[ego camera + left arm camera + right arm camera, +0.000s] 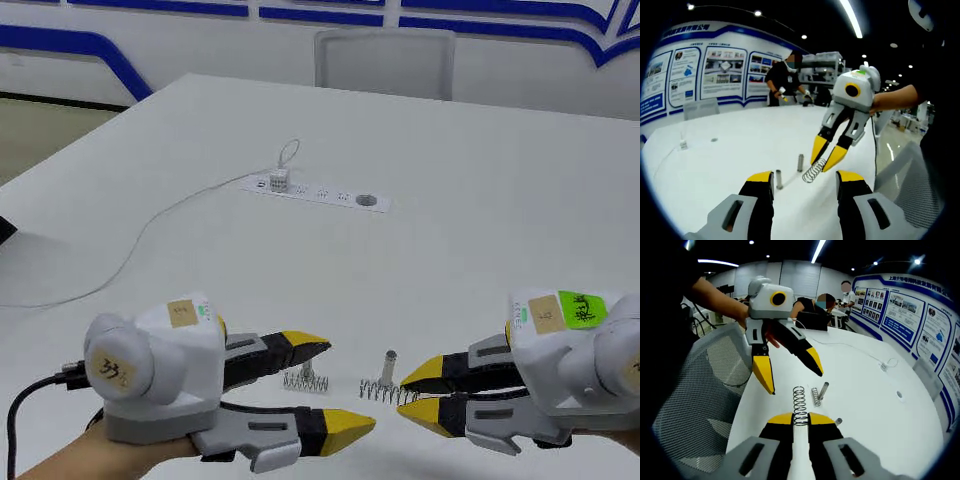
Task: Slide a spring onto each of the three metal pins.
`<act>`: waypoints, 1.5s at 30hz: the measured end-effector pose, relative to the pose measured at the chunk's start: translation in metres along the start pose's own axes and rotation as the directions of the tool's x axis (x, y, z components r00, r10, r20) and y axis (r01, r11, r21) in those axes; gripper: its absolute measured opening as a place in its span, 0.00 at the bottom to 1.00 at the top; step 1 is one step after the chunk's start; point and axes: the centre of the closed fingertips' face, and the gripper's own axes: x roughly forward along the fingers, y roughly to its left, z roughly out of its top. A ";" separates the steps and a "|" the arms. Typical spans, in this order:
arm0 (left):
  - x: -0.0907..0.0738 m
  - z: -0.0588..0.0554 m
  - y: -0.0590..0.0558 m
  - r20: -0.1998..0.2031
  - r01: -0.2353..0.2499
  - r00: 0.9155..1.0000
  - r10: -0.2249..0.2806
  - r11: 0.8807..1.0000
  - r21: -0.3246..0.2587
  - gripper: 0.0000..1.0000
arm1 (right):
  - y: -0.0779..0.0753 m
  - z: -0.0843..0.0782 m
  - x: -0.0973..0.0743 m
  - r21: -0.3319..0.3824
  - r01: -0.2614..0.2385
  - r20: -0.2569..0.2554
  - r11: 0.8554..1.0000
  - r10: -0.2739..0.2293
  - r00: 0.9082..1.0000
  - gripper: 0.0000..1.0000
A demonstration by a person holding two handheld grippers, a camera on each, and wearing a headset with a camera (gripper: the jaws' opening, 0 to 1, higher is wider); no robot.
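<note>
Right gripper (400,394) has its fingers pinched shut on a spring (378,391), just beside a bare pin (390,362) on the table (450,250). Left gripper (351,385) fingers are spread wide and holding nothing, near a second pin (308,369).

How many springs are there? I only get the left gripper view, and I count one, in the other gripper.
Observer: Two: the held spring and a second spring, which lies on its side by the pin nearest the left gripper.
Operator: Does my gripper have a name?
Observer: A round label on its back seems to read 33.
Operator: Is anything tied to it?
Observer: A black cable runs from its back.
</note>
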 end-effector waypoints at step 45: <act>0.002 0.014 -0.039 -0.084 0.152 0.988 -0.131 0.926 0.345 0.09 | 0.014 0.020 -0.027 -0.088 0.017 0.034 0.996 -0.014 0.999 0.19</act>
